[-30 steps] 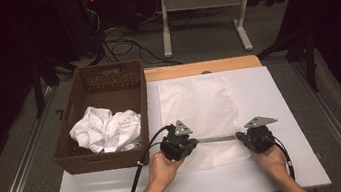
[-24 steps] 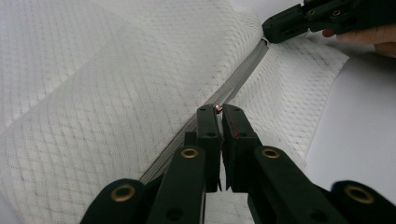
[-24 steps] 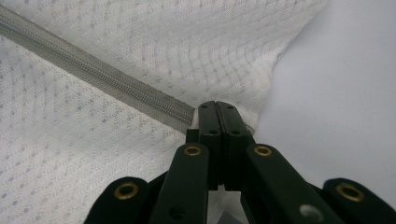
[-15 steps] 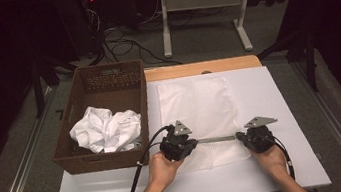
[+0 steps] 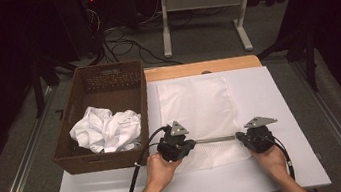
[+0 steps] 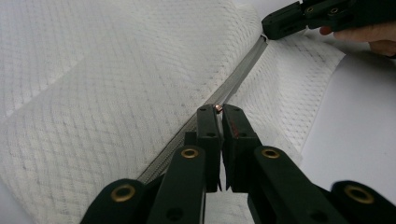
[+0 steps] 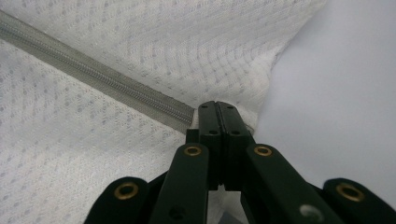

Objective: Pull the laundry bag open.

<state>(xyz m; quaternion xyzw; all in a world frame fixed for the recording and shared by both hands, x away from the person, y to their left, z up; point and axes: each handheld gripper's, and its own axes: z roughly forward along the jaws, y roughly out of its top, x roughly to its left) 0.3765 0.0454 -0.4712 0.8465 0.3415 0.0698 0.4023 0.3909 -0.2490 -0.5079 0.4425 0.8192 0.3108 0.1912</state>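
Note:
A white mesh bag (image 5: 198, 107) lies flat on the white table (image 5: 286, 110), with a grey zipper (image 5: 215, 139) running across it near its front edge. My left gripper (image 5: 193, 143) is at the zipper's left end, and its jaws are shut on a small copper-coloured zipper pull (image 6: 218, 108). My right gripper (image 5: 239, 137) is at the zipper's right end. Its jaws are pressed together on the bag's edge (image 7: 252, 100) where the zipper (image 7: 93, 84) stops. In the left gripper view the right gripper (image 6: 268, 28) sits at the far end of the zipper (image 6: 243, 70).
A brown wicker basket (image 5: 105, 80) stands at the table's left, holding a crumpled white cloth (image 5: 105, 130). A wooden strip (image 5: 205, 67) borders the table's far edge. Beyond it are a desk frame (image 5: 197, 16) and cables on the floor.

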